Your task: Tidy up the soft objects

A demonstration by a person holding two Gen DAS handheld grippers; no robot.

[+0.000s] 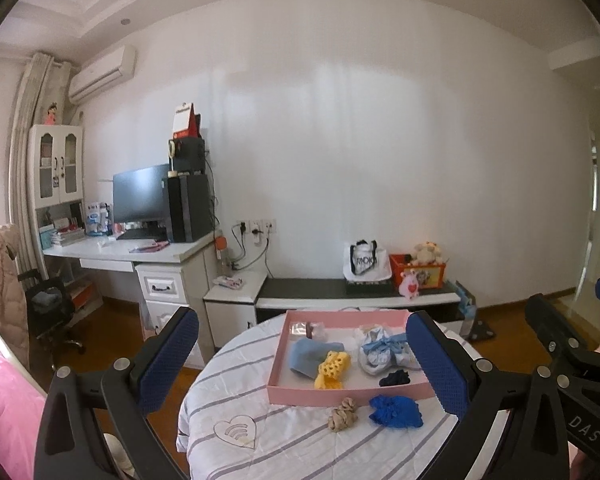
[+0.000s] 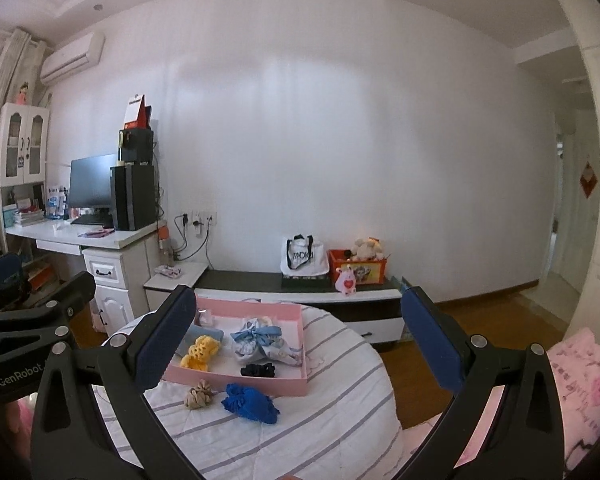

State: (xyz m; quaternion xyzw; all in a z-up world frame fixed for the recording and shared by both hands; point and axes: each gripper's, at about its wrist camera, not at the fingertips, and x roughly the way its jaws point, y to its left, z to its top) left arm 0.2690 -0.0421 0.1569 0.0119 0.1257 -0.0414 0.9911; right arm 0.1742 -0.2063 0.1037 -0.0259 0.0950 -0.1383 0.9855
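**Scrunchies still outside the box: 2 left to pick**

Blue scrunchie (image 2: 251,403) and beige scrunchie (image 2: 198,395) lie on the striped surface (image 2: 340,420), just in front of the pink box (image 2: 292,384) near wall. Already inside the box: yellow knit piece (image 2: 199,352), black scrunchie (image 2: 259,369), light-blue bundle w/ ribbon (image 2: 256,342).

Right tool (image 2: 300,344) is spread wide, nothing in it. Left tool (image 1: 300,360) likewise released & empty. Both hang above and back from the surface, w/ the box framed between the fingers.

How I'd do it, judging from here: drop the right tool down onto the blue one, which sits low and slightly left of its centre line. Come steep, pinch the bunched middle, not a loose edge, so it doesn't slip. Lift over the box wall, then release in the bare patch near the black scrunchie. Beige one sits just beside it, so avoid dragging it.
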